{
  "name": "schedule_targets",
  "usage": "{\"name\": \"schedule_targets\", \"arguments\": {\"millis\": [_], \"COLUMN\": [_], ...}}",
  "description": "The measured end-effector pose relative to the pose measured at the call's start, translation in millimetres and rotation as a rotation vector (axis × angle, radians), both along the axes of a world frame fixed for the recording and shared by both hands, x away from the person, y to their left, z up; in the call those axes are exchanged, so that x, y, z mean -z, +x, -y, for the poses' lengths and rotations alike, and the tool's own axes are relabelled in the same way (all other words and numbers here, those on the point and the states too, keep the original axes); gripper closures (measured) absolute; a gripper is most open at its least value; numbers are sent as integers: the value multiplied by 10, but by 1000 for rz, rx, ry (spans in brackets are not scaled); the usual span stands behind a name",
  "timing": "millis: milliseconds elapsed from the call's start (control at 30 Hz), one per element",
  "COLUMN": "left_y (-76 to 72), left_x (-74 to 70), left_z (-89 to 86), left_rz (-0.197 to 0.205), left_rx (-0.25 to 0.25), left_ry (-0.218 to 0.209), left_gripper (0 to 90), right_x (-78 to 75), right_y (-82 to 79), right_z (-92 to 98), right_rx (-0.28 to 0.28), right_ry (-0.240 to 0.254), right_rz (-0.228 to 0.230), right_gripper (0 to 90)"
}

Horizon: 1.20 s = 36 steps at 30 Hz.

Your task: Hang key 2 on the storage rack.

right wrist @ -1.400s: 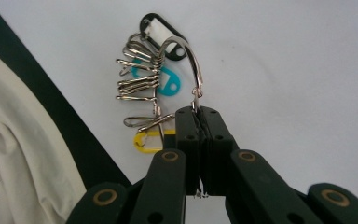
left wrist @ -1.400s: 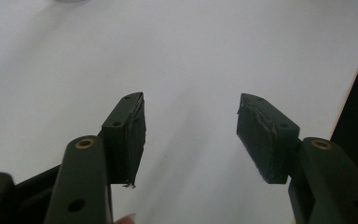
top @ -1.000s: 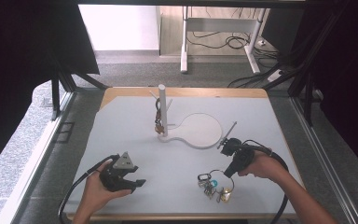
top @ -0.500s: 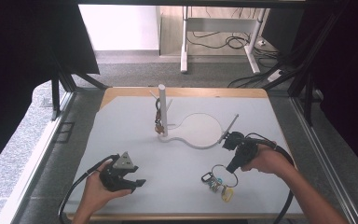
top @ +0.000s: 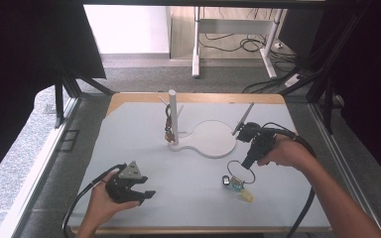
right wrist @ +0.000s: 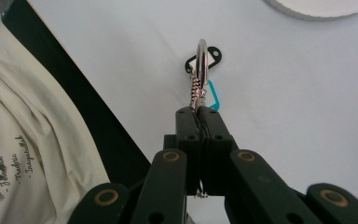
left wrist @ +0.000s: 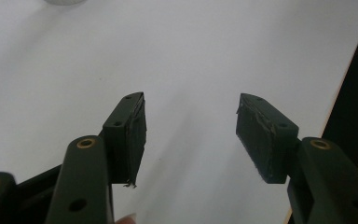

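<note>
White table (top: 129, 144): right gripper (right wrist: 200, 114) pinches keyring (right wrist: 201, 60) (charms partly hidden).

Two tongs (top: 146, 194) (top: 243, 163), one key bunch (top: 237, 182), and one white post stand (top: 173, 116) are showing on one tabletop (top: 129, 144).

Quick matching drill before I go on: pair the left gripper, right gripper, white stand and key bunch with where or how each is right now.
Things:
1. left gripper
2. right gripper
3. white stand
4. key bunch

States:
A. hangs from a ring pinched between jaws
B. upright post on a round base, keys hung on it
C. jaws apart, nothing between them
D. jaws shut on a key ring

Pairs: 1-C, 2-D, 3-B, 4-A
</note>
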<state>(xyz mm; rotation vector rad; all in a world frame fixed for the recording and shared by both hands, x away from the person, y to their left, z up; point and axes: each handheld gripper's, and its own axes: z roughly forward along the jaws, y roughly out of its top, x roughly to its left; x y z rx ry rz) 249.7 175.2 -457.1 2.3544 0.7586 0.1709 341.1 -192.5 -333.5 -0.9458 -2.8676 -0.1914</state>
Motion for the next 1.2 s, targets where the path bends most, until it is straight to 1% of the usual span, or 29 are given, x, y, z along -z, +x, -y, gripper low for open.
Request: {"name": "schedule_targets", "arguments": {"millis": [33,67,300,400,433,500,633,667,933,1000,1067,1200], "left_y": [1,-2,1,1,0,1,1,2,1,-11,-11,-8], "left_x": [-1,2,-1,-7,-9,-11,-12,-12,-15,-25,-34,-36], "left_z": [0,5,1,1,-1,-7,-6,-7,-9,-6,-15,-21], "left_rz": [0,-2,-3,-6,-5,-4,-3,-3,-2,-2,2,3], "left_rx": [4,-1,1,11,8,5,8,8,14,4,4,4], "left_ry": [0,-11,-5,-25,-26,-17,-18,-15,-17,-41,-45,-36], "left_gripper": [433,434,434,433,433,434,434,434,434,435,436,436], "right_x": [-17,-29,-136,-200,-219,-254,-311,-320,-382,-385,-389,-411], "right_y": [16,30,111,144,154,174,206,213,273,288,298,336], "right_z": [0,-1,-2,2,3,6,-6,-10,-49,-65,-84,-106], "right_rx": [0,2,12,21,25,26,26,26,36,40,40,46], "right_ry": [-2,-2,4,13,16,23,21,23,33,34,33,34], "right_rz": [-2,-1,0,6,9,10,8,2,9,10,12,16], "right_gripper": [880,880,880,879,880,880,879,879,879,879,879,879]}}
